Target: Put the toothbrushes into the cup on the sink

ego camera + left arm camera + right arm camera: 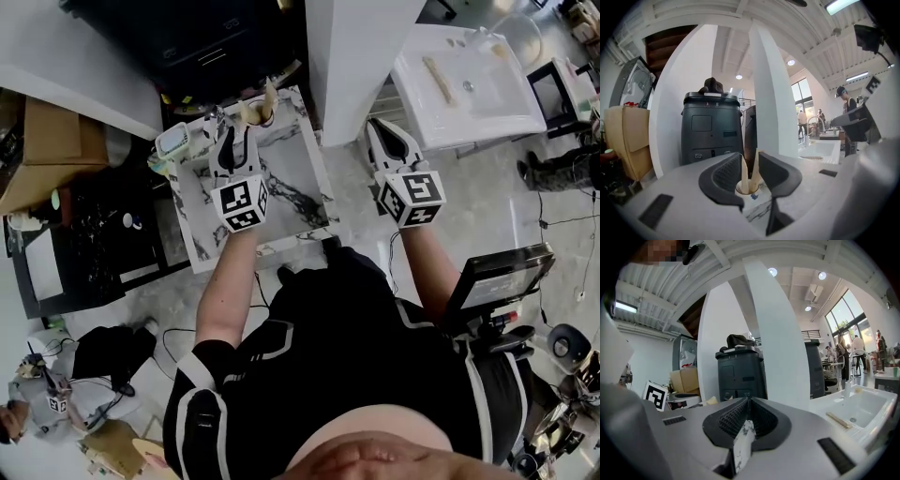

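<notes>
The left gripper (234, 131) reached forward over the marble surface (295, 183), its jaws wide apart and empty. Just ahead, framed between them, the cup (747, 188) held two toothbrushes (745, 172). The right gripper (380, 127) hovered beside the surface, jaws closed on nothing.

Looks like a big open test lab or workshop: freestanding marble sink top (302, 187), loose white sink (469, 89), cardboard boxes (42, 155), strip lights (839, 5) overhead.
</notes>
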`<state>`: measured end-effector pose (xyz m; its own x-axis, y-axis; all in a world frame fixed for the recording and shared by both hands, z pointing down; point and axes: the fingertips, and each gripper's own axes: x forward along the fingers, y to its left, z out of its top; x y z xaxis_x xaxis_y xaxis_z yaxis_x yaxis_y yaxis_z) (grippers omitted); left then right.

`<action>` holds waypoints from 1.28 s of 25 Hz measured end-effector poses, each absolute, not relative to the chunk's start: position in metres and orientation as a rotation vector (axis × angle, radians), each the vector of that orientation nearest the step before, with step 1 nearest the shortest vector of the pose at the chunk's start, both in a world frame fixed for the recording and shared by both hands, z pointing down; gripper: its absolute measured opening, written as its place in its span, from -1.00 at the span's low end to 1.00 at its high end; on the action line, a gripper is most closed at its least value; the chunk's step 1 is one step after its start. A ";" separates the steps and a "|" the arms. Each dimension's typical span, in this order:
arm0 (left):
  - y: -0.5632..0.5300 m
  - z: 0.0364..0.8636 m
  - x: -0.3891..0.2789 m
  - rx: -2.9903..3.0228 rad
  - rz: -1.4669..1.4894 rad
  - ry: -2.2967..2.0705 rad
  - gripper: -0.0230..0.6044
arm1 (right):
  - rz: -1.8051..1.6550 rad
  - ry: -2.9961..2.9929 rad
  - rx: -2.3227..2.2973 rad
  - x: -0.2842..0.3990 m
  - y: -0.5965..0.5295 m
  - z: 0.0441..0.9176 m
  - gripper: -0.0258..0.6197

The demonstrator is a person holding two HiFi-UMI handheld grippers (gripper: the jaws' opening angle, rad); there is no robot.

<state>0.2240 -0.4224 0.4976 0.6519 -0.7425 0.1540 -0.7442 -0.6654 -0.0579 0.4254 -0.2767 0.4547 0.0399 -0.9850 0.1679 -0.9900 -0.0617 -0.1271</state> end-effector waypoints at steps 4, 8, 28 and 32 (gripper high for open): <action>-0.396 0.469 0.202 2.864 0.176 -1.197 -0.53 | 0.273 -2.175 2.239 0.395 -0.277 0.434 -0.81; -0.363 0.448 0.170 2.853 0.130 -1.111 -0.71 | 0.237 -2.193 2.224 0.359 -0.267 0.418 -0.82; -0.283 0.388 0.036 2.856 0.010 -1.048 -0.91 | 0.123 -2.251 2.214 0.231 -0.223 0.364 -0.83; -0.277 0.382 0.019 2.829 -0.005 -1.089 -0.91 | 0.087 -2.267 2.188 0.216 -0.216 0.355 -0.84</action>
<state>0.0191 -0.2767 0.3817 0.7429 -0.6685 0.0364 -0.6681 -0.7368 0.1035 0.2155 -0.2156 0.3553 -0.0363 -0.9989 0.0311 -0.9983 0.0348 -0.0470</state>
